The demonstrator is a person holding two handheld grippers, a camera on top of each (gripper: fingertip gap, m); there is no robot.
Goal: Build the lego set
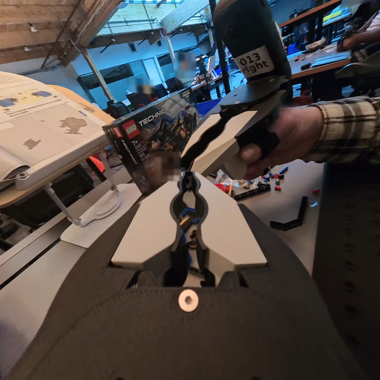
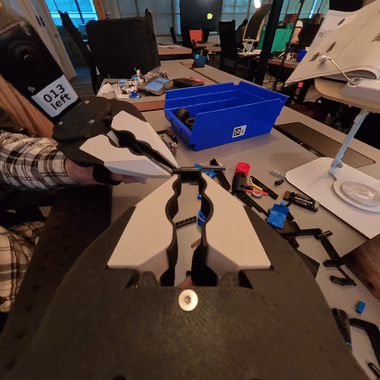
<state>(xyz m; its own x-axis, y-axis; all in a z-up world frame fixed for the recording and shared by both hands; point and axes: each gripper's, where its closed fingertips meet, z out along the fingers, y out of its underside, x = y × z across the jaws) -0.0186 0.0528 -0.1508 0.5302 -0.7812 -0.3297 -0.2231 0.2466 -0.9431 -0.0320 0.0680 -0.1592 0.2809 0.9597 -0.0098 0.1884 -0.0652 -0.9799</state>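
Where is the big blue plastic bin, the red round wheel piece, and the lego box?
Big blue plastic bin (image 2: 218, 125): right wrist view, its front wall.
Red round wheel piece (image 2: 243, 167): right wrist view, its rim.
Dark cardboard lego box (image 1: 164, 131): left wrist view, its front face.

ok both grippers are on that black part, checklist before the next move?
1. Right gripper shut on the black part: ok.
2. Left gripper pinching the part's end from the side: ok.
3. Grip depth: both hold it only at the very tips, so it could slip: not ok.
4. Whether the part is one piece or two fully seated together: cannot tell.
5. Instruction booklet open on its stand: ok.
6. Loose pieces lie on the table below the held part, and the blue bin stands behind, apart from both grippers: ok.
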